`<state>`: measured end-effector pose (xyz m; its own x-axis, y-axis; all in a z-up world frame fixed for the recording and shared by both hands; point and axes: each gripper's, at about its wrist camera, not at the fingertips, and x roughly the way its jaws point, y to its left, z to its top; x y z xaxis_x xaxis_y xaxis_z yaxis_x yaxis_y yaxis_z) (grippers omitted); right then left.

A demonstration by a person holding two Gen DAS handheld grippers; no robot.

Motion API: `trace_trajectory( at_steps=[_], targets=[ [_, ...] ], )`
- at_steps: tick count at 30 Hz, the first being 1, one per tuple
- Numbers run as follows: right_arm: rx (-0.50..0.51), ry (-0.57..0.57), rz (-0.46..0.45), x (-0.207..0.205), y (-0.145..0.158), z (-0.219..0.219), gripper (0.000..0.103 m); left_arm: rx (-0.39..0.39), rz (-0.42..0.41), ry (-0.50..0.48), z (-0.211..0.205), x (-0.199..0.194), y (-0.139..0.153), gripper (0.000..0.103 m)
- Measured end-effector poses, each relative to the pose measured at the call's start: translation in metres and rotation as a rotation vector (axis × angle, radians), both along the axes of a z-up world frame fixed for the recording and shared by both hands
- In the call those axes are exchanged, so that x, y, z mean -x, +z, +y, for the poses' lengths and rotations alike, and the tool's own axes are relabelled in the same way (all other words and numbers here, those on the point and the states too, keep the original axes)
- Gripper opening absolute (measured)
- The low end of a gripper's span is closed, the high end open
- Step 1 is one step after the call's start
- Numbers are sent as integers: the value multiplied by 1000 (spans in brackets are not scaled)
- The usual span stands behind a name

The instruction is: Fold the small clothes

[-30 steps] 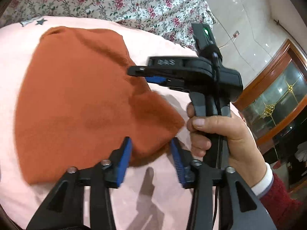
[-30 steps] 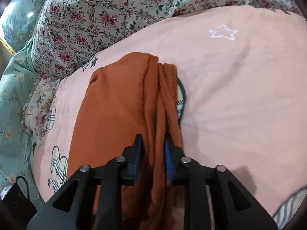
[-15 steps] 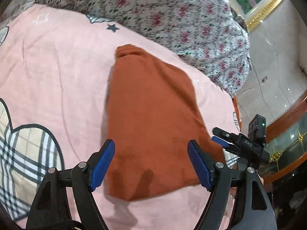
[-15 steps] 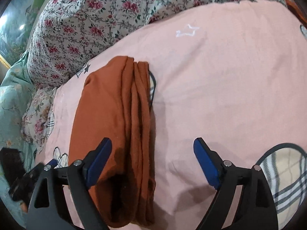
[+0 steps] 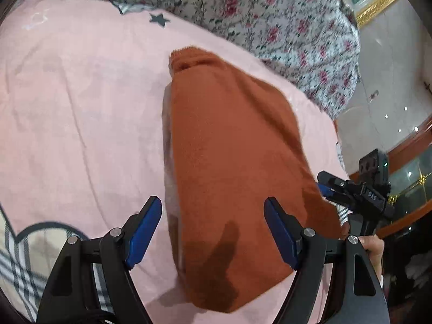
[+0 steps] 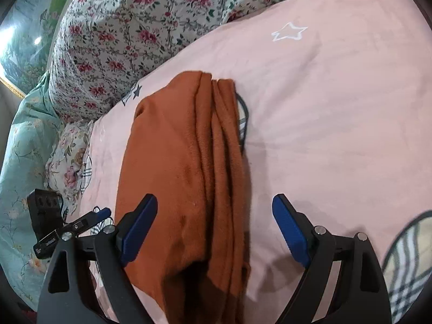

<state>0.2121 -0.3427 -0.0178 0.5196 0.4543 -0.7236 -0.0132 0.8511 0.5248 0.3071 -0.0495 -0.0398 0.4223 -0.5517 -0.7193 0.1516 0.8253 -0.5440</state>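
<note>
A rust-orange knitted garment [image 5: 232,162] lies folded on the pink bedsheet [image 5: 81,113]. In the right wrist view it [image 6: 183,178] shows several stacked layers along its right edge. My left gripper [image 5: 213,229] is open and empty, held above the near end of the garment. My right gripper [image 6: 216,229] is open and empty, also above the garment's near end. The right gripper shows at the right of the left wrist view [image 5: 356,191], beside the garment. The left gripper shows at the lower left of the right wrist view [image 6: 73,229].
A floral quilt [image 6: 135,35] is bunched along the far side of the bed. A teal floral cloth [image 6: 19,162] lies at the left. A wooden glass cabinet [image 5: 410,167] and tiled floor are past the bed's edge. The sheet has plaid patches [image 6: 407,267].
Both grippers have opened and let go of the garment, then pulled back from it. The garment now lies flat and folded on the sheet.
</note>
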Motion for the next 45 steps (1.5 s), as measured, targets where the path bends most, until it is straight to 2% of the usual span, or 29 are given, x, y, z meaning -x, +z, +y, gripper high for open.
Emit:
trace_trajectory(
  at_steps=[5, 7, 9, 10, 11, 12, 13, 15, 20, 24, 29, 33, 36, 37, 38, 41, 43, 45],
  targets=[
    [-5, 28, 42, -15, -13, 9, 87, 9, 80, -48, -13, -22, -30, 78],
    [-6, 43, 56, -18, -17, 11, 87, 18, 71, -46, -18, -28, -39, 76],
    [-4, 67, 69, -20, -21, 15, 87, 36, 49, -57, -23, -32, -44, 61],
    [2, 87, 76, -21, -23, 19, 86, 66, 64, -78, -27, -35, -49, 45],
    [14, 103, 85, -21, -24, 23, 73, 75, 68, -76, -28, -36, -50, 37],
    [11, 115, 98, -20, -26, 27, 47, 76, 60, -72, -29, -36, -51, 32],
    [-9, 121, 106, -19, -27, 31, 43, 77, 44, -72, -28, -34, -48, 25],
    [25, 128, 80, -13, -19, 40, 32, 88, 18, -66, -23, -25, -37, 22],
    [-36, 185, -28, 16, 12, 73, 24, 72, -96, -37, 12, 24, 11, 21],
    [-94, 260, -62, 38, 17, 114, 24, 42, -119, 13, 55, 69, 29, 21],
    [-160, 346, -69, 61, 3, 161, 23, 32, -117, 83, 103, 124, 29, 21],
    [-178, 359, -19, 67, -21, 180, 23, 13, -74, 108, 128, 152, 2, 21],
    [-109, 340, 30, 72, -45, 185, 24, 38, -17, 128, 137, 157, -29, 27],
    [-89, 332, 43, 73, -50, 185, 26, 60, 5, 137, 141, 155, -37, 35],
    [-92, 319, 57, 72, -55, 183, 34, 83, 17, 147, 143, 153, -41, 42],
    [-119, 286, 69, 75, -54, 174, 40, 129, 8, 194, 159, 146, -41, 48],
    [-69, 261, 49, 79, -46, 172, 50, 127, -13, 221, 169, 134, -37, 55],
    [-21, 233, 22, 84, -37, 170, 63, 138, -4, 231, 177, 119, -38, 56]
  ],
)
